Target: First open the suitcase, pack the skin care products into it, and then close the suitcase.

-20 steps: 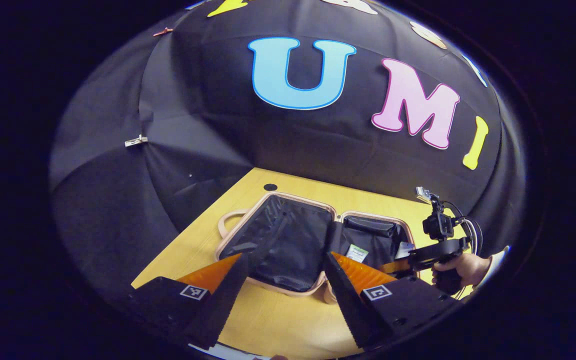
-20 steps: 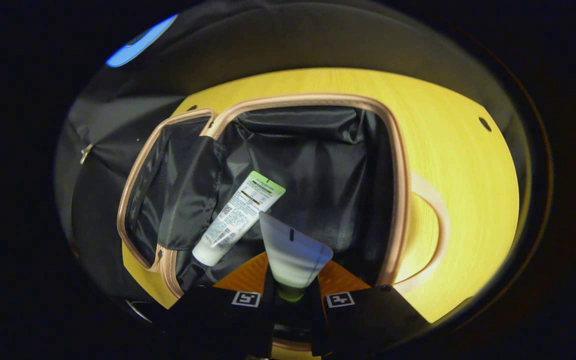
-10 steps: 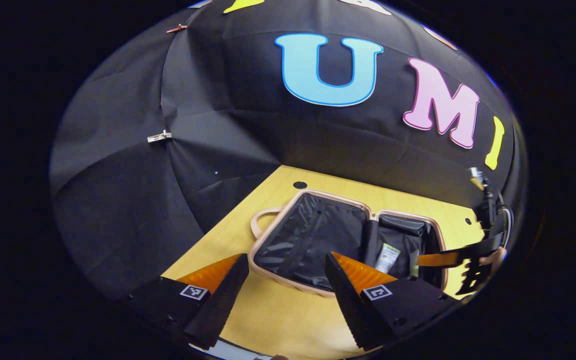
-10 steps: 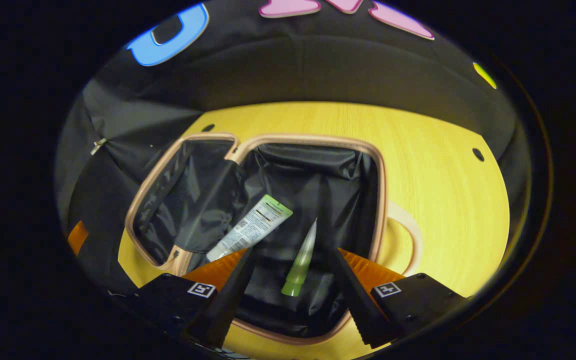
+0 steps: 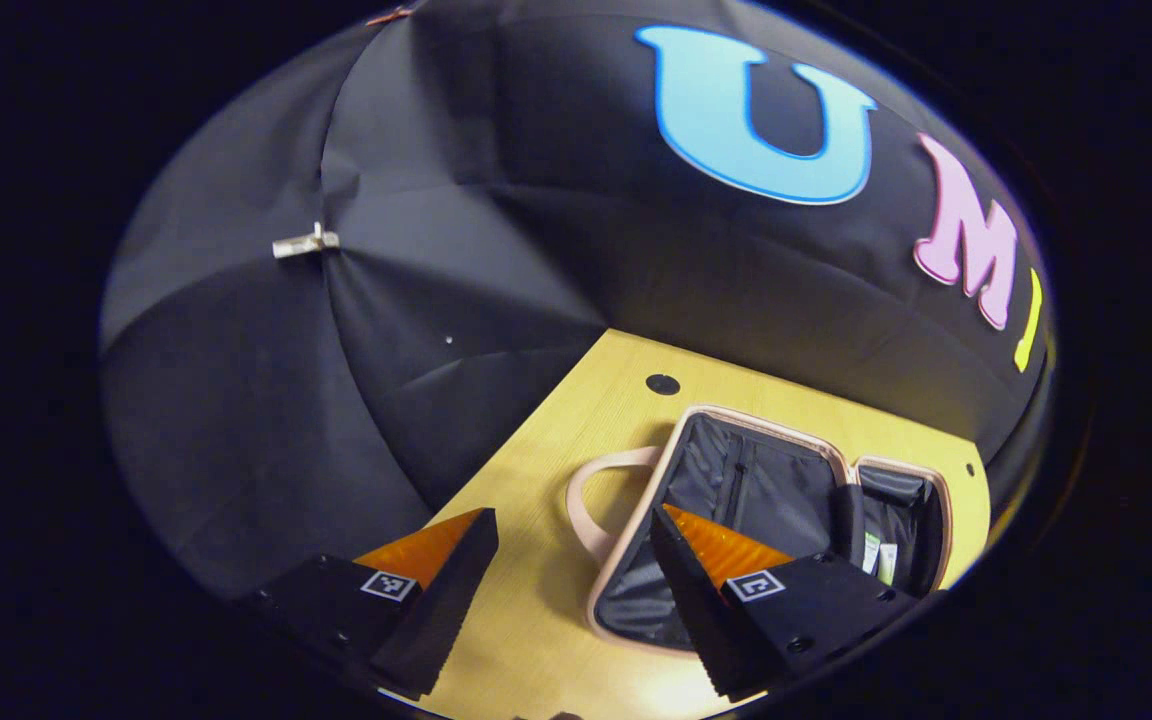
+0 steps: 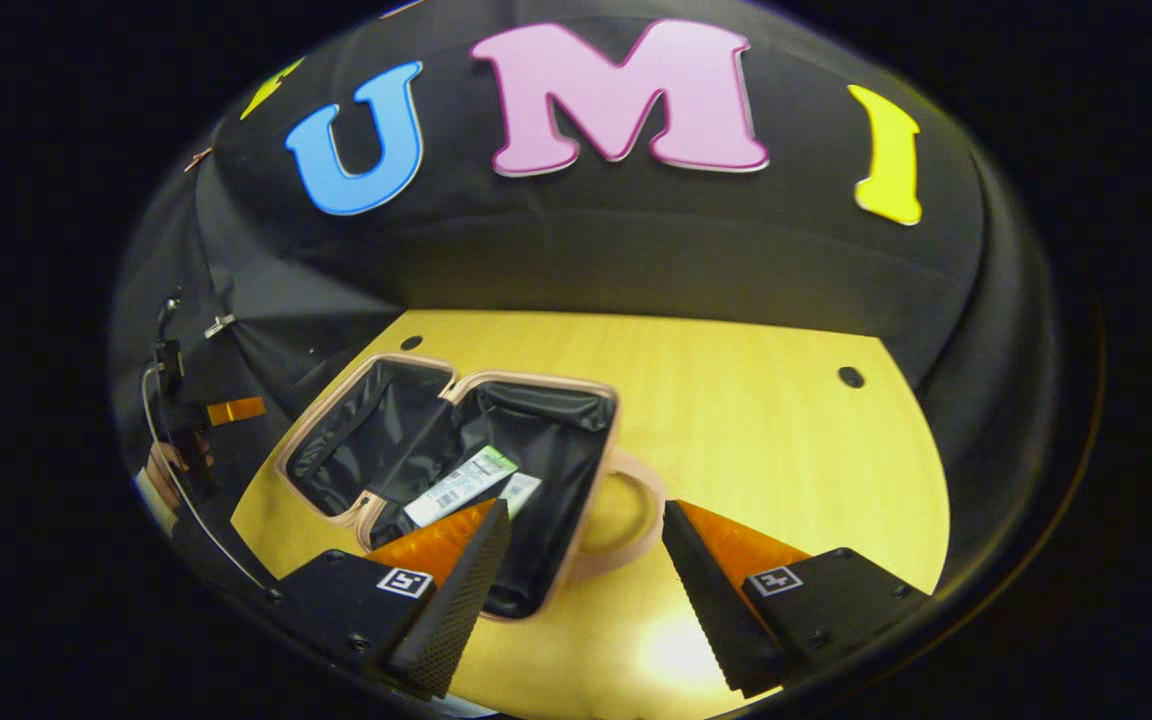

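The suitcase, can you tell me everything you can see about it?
The suitcase lies wide open and flat on the yellow wooden table. Its rim is light pink, and both halves are lined with shiny black cloth. A pink loop handle sticks out at each end. Two tubes lie side by side in one half. Neither tool touches it.

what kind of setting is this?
Looks like a staged recording booth, not a home: black cloth wall clipped together, a bare wooden table, and one open suitcase as the prop.
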### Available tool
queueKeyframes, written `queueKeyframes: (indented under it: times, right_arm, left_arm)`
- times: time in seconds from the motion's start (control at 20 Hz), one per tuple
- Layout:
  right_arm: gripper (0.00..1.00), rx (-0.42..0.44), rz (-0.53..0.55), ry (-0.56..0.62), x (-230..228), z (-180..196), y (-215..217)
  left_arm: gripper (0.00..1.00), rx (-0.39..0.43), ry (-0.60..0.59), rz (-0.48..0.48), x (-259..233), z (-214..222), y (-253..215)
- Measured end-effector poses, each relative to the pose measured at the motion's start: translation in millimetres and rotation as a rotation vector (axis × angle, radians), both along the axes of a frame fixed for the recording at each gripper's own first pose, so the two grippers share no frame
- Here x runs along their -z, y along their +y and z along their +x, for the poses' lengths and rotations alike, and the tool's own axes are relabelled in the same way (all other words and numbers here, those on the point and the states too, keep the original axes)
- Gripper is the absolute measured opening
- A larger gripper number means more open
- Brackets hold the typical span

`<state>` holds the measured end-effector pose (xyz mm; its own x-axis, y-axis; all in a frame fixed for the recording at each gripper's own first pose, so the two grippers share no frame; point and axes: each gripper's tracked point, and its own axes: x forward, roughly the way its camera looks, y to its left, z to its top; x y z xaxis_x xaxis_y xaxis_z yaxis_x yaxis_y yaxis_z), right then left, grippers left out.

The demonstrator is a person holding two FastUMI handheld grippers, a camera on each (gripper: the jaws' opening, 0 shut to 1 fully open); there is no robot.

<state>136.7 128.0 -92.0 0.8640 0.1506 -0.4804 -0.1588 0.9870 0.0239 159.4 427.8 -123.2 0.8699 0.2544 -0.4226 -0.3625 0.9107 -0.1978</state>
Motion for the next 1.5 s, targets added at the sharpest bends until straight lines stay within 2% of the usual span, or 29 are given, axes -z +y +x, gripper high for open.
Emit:
queueKeyframes:
  times: [0.2, 0.35, 0.45, 0.5, 0.6, 0.65, 0.75, 0.8, 0.9, 1.05, 1.1, 1.15, 1.2, 1.25, 1.35, 1.5]
  right_arm:
    - [0.97, 0.111, -0.018, -0.036, -15.4, -39.5, -47.3]
    - [0.98, 0.141, -0.033, 0.059, -1.9, -79.3, -70.7]
    - [0.98, 0.161, -0.077, 0.085, 0.5, -99.2, -89.6]
    - [0.98, 0.178, -0.090, 0.086, -1.7, -108.1, -95.3]
    - [0.98, 0.218, -0.084, 0.090, -1.1, -126.3, -101.2]
    - [0.98, 0.238, -0.069, 0.095, -0.5, -134.4, -104.2]
    - [0.98, 0.284, -0.039, 0.083, -4.5, -139.4, -112.0]
    - [0.98, 0.302, -0.031, 0.069, -9.0, -137.3, -117.0]
    - [0.98, 0.321, -0.025, 0.044, -19.2, -137.5, -125.9]
    - [0.98, 0.326, -0.008, 0.031, -23.3, -134.9, -130.7]
    - [0.98, 0.323, 0.001, 0.034, -23.2, -134.8, -131.0]
    - [0.98, 0.317, 0.010, 0.030, -23.5, -134.4, -129.3]
    - [0.98, 0.308, 0.013, 0.023, -24.1, -132.8, -129.4]
    - [0.98, 0.298, 0.011, 0.018, -24.2, -131.8, -132.0]
    - [0.98, 0.269, 0.014, 0.004, -29.0, -124.0, -135.9]
    - [0.98, 0.243, 0.032, -0.032, -43.9, -109.4, -150.5]
  left_arm:
    - [0.96, 0.021, 0.017, -0.161, 39.7, 46.3, 26.3]
    - [0.91, 0.019, 0.099, -0.271, 70.1, 64.8, 36.6]
    - [0.83, 0.020, 0.129, -0.326, 82.5, 77.2, 42.0]
    - [0.78, 0.029, 0.134, -0.383, 85.7, 82.2, 36.7]
    - [0.74, 0.047, 0.135, -0.513, 89.9, 91.2, 22.8]
    - [0.71, 0.032, 0.147, -0.553, 91.7, 92.8, 22.3]
    - [0.54, -0.022, 0.158, -0.566, 103.1, 98.2, 26.1]
    - [0.30, -0.034, 0.164, -0.569, 100.3, 98.7, 25.0]
    - [0.19, -0.021, 0.161, -0.529, 90.1, 93.9, 22.8]
    - [0.12, 0.009, 0.165, -0.372, 58.3, 88.0, 18.9]
    - [0.10, 0.021, 0.149, -0.312, 40.1, 87.0, 18.5]
    - [0.13, 0.038, 0.130, -0.271, 18.9, 84.3, 12.9]
    - [0.08, 0.051, 0.103, -0.243, -6.5, 80.7, 6.9]
    - [0.08, 0.069, 0.068, -0.217, -31.2, 75.7, 3.3]
    - [0.08, 0.115, 0.012, -0.184, -80.3, 66.0, -21.5]
    - [0.07, 0.184, -0.053, -0.116, -146.8, 48.4, -85.7]
